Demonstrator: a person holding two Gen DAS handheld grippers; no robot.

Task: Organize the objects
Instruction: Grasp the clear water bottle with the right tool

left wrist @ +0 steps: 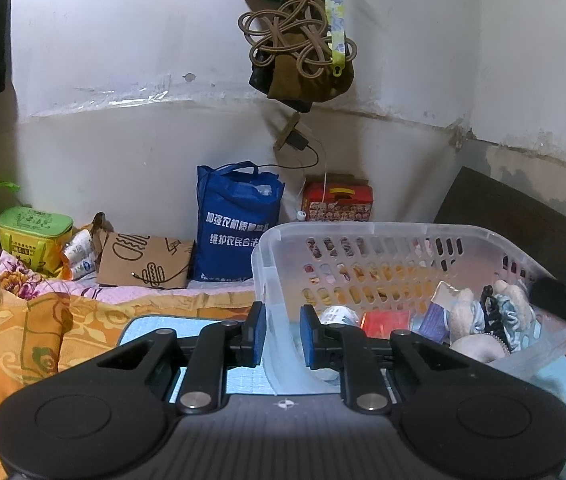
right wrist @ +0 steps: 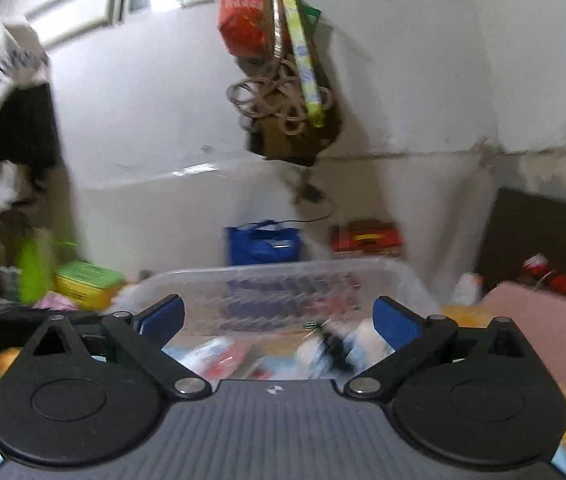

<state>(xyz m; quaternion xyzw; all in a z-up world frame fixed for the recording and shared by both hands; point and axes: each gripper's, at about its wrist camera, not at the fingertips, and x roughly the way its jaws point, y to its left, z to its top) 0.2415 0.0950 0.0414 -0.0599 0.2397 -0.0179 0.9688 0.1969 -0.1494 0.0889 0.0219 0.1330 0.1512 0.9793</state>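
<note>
A clear plastic basket [left wrist: 383, 229] stands on a light blue mat [left wrist: 155, 326] on the bed. My left gripper [left wrist: 282, 334] is shut on the basket's near left wall, one blue pad outside and one inside. In the basket lie a plush toy [left wrist: 479, 320], a red packet [left wrist: 387, 322] and a white roll [left wrist: 337, 314]. In the blurred right wrist view my right gripper [right wrist: 281, 320] stands wide open at the near side of the basket [right wrist: 283, 270], with nothing between its fingers. Below it the basket's contents are smeared: a red and white packet [right wrist: 219, 356] and a black and white item [right wrist: 335, 348].
Against the wall stand a blue bag [left wrist: 239, 224], a red box [left wrist: 337, 200], a green and yellow box [left wrist: 35, 236] and a brown paper bag [left wrist: 145, 260]. An orange floral blanket [left wrist: 23, 332] lies at the left. A rope bundle [left wrist: 303, 48] hangs overhead.
</note>
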